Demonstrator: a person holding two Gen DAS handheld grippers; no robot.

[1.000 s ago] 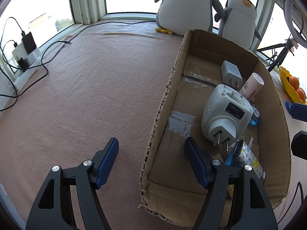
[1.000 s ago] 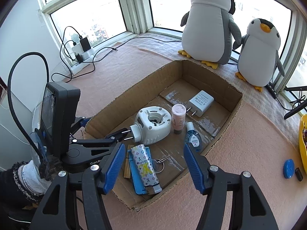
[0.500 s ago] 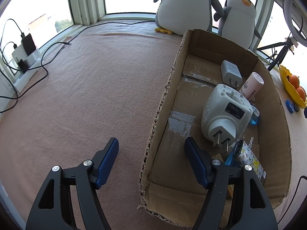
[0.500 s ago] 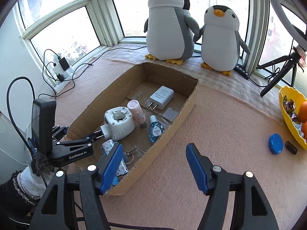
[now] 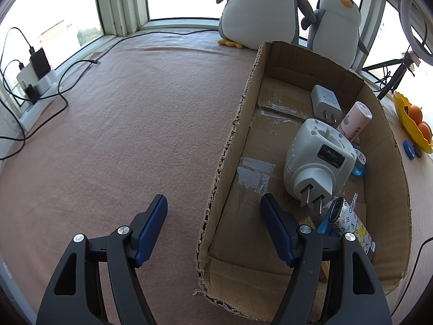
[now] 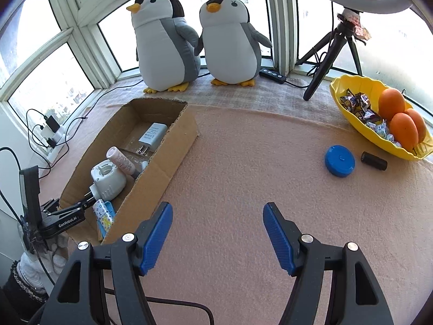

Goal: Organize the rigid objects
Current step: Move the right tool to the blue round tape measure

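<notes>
The left gripper (image 5: 213, 211) is spread, straddling the brown cardboard box's (image 5: 227, 146) long wall. The right gripper (image 6: 217, 218), just widened, is empty over bare pink cloth (image 6: 243, 162).

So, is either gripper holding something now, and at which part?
Nothing is held. The left gripper straddles the wall of the cardboard box without pressing it. The right gripper is open over bare cloth.

Left hand-held gripper (image 5: 213, 226): black plastic arms, blue ribbed pads, round silver screws at pivots. Right hand-held gripper (image 6: 217, 233): same build, black cable trailing beneath. Left unit seen from right view: white "GenRobot.AI" lettering, upright black box, white knit glove, dark speckled sleeve cuff.
</notes>
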